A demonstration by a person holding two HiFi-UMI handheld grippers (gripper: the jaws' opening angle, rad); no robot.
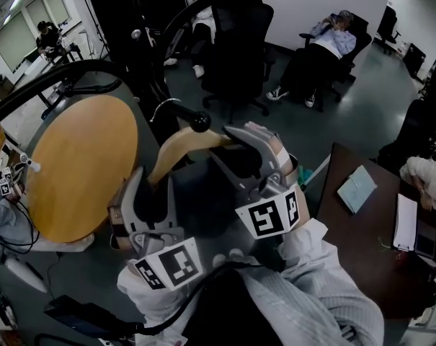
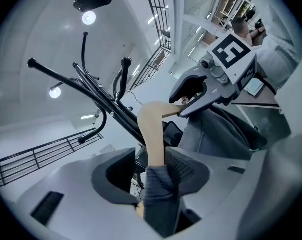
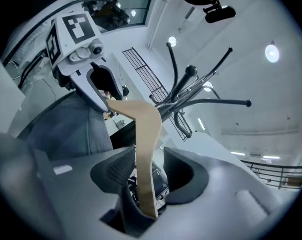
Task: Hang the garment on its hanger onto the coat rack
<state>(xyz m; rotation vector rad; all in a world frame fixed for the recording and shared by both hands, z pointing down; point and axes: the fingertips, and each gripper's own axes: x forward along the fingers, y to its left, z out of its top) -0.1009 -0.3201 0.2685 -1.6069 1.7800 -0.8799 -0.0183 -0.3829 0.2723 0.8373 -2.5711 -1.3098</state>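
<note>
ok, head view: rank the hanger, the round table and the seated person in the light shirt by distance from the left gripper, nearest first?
1. wooden hanger: between the open jaws of the left gripper.
2. round table: just to its left.
3. seated person: far off, upper right, across the floor.

A round wooden table [image 1: 81, 164] sits left, a dark desk [image 1: 354, 247] (blue notebook [image 1: 357, 188] on it) right.
</note>
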